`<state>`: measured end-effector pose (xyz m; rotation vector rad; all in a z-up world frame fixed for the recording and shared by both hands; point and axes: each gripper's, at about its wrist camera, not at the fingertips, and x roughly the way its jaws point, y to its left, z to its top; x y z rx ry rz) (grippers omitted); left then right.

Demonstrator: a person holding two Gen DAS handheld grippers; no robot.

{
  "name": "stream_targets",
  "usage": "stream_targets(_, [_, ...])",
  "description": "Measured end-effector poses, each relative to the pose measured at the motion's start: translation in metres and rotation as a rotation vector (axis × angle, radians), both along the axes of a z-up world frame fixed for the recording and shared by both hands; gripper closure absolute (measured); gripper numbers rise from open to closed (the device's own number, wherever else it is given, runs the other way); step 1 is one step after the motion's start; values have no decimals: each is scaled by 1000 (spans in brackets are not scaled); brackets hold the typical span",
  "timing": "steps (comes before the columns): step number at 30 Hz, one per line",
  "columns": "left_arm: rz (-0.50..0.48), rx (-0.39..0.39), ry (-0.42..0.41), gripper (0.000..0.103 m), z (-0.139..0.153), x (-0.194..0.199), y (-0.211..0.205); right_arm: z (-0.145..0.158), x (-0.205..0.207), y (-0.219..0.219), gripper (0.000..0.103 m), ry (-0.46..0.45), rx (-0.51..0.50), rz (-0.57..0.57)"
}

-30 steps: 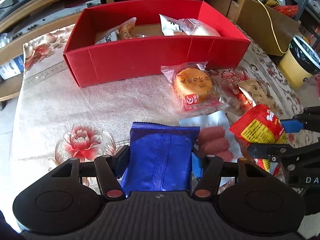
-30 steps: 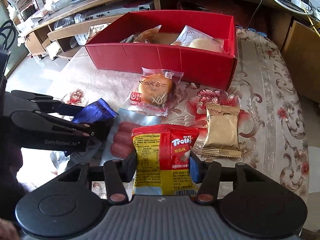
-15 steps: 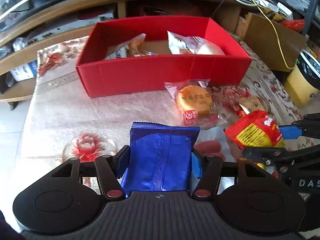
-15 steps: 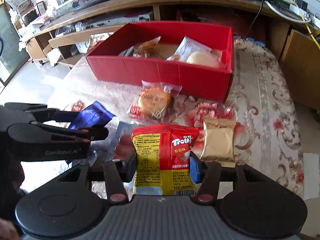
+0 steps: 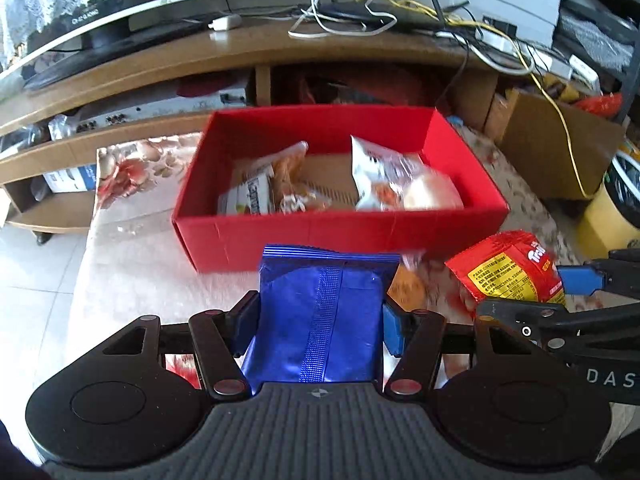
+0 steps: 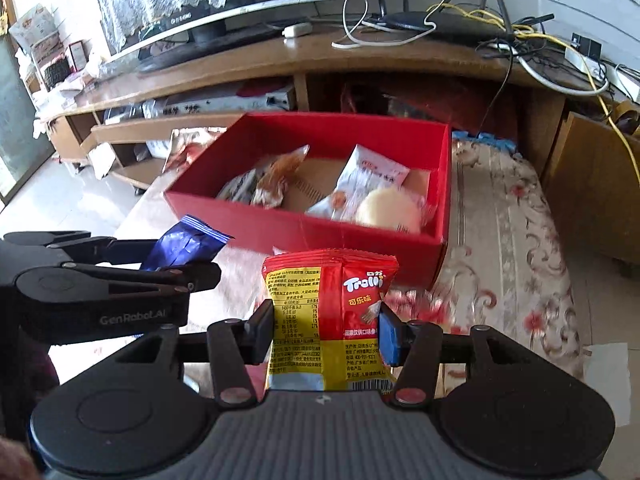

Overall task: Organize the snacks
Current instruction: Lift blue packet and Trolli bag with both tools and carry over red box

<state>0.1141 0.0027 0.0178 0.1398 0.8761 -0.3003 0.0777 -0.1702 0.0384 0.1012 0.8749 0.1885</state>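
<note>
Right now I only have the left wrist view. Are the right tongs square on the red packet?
Observer: Yes. In the right wrist view both pads of the right tongs press the sides of the red Trolli packet, which is held upright.
Operator: Any room in the red box on that side?
Observer: Some. Bare cardboard shows behind the pale bun, by the right wall of the red box.

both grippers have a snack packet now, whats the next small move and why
Probably carry both forward over the red box before letting go. The left gripper pinches the blue packet and the right gripper the red Trolli packet, both on the near side of the box's front wall.
</note>
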Motion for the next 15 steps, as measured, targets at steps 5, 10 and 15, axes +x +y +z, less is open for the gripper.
stream_targets(5, [22,-5,-24,36,13,8,-3,14,6,-3,50,-45,22,-9])
stream_targets(10, [21,-24,-42,36,20,18,-12,21,16,-7,50,-71,21,-27])
stream_targets(15, [21,-27,-64,36,22,28,-21,22,31,-11,51,-79,25,-46])
